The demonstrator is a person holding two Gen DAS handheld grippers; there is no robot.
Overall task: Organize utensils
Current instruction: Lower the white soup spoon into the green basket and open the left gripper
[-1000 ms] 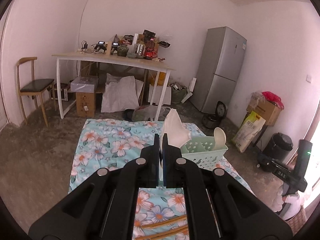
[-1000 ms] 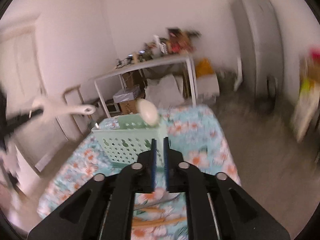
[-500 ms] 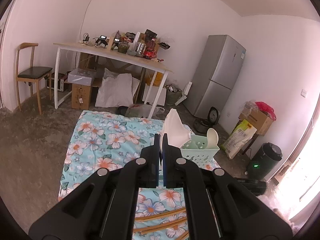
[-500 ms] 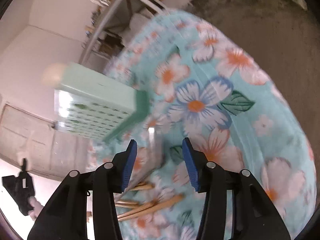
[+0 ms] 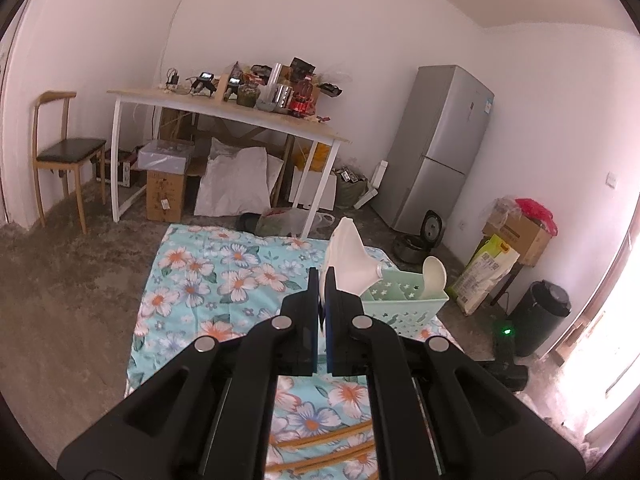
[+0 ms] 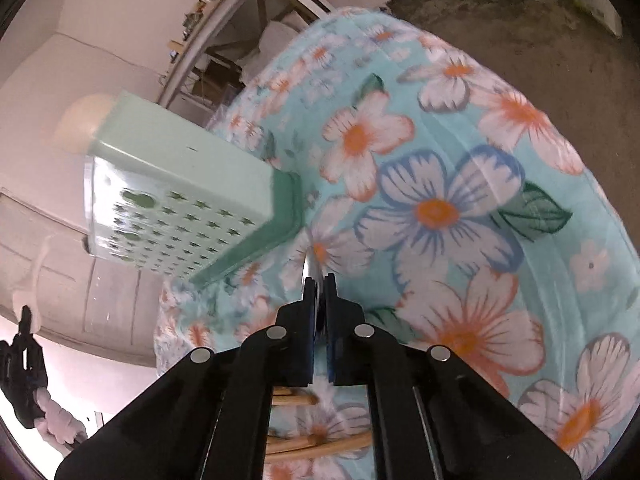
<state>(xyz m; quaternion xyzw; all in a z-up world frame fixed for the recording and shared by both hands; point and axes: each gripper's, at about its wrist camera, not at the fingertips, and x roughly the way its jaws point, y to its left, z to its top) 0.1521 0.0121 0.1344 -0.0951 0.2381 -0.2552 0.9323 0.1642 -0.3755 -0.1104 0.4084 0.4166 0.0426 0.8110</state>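
Both grippers closed on utensils above the floral cloth.

Left gripper (image 5: 322, 280) clamps a white plastic spoon (image 5: 351, 264), held above the cloth beside the mint-green perforated basket (image 5: 404, 306), where another white spoon (image 5: 434, 276) stands. Right gripper (image 6: 320, 286), its jaws just closed, pinches a thin metal utensil (image 6: 309, 266) low over the floral cloth (image 6: 440, 208), near the basket's corner. Wooden chopsticks (image 6: 316, 446) lie beneath.

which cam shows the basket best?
Left wrist: the basket sits upright with its open top, inner dividers and the white spoon standing in it visible, though the held white scoop covers its near corner. Right wrist shows only its tilted, perforated outer walls, somewhat blurred; the inside is hidden.
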